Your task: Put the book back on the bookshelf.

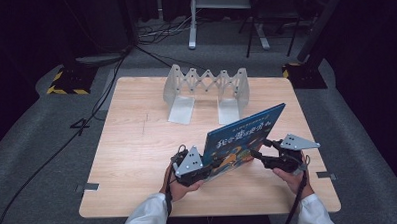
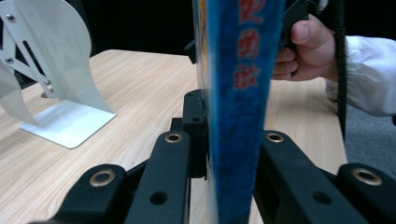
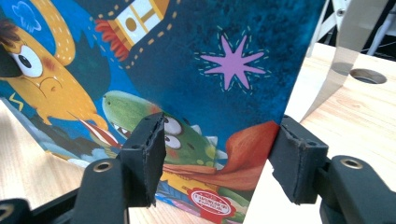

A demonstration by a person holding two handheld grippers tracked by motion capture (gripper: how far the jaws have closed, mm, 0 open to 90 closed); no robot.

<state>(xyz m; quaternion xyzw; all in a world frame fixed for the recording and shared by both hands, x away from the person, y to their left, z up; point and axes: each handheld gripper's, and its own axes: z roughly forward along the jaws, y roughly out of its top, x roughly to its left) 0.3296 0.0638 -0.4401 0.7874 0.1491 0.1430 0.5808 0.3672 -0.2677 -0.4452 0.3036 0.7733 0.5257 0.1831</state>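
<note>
- High view: a person is holding a blue picture book (image 1: 243, 135) on edge above the front half of the wooden desk (image 1: 137, 144), with its cover facing the near edge and its top edge rising toward 2 o'clock.
- High view: the left tongs (image 1: 204, 164) are gripping the book's lower corner at the 8 o'clock end; the right tongs (image 1: 258, 155) are sitting at the book's lower edge toward 4 o'clock.
- High view: a white accordion-style book rack (image 1: 205, 89) is standing at 12 o'clock from the book, well apart from it, near the far edge of the desk.
- Left gripper view: the left tongs (image 2: 229, 154) are clamping the book (image 2: 238, 93) by its spine side, with both black jaws pressing against the covers; the book is rising upright between them.
- Left gripper view: the rack (image 2: 56, 79) is standing at 10 o'clock; the person's other hand (image 2: 310, 49) is showing at 1 o'clock behind the book.
- Right gripper view: the right tongs (image 3: 219, 158) are standing part open and straddling the book's lower corner (image 3: 187, 84); the left pad is lying in front of the illustrated cover, the right pad is sitting just beside the book's edge, and contact cannot be told.
</note>
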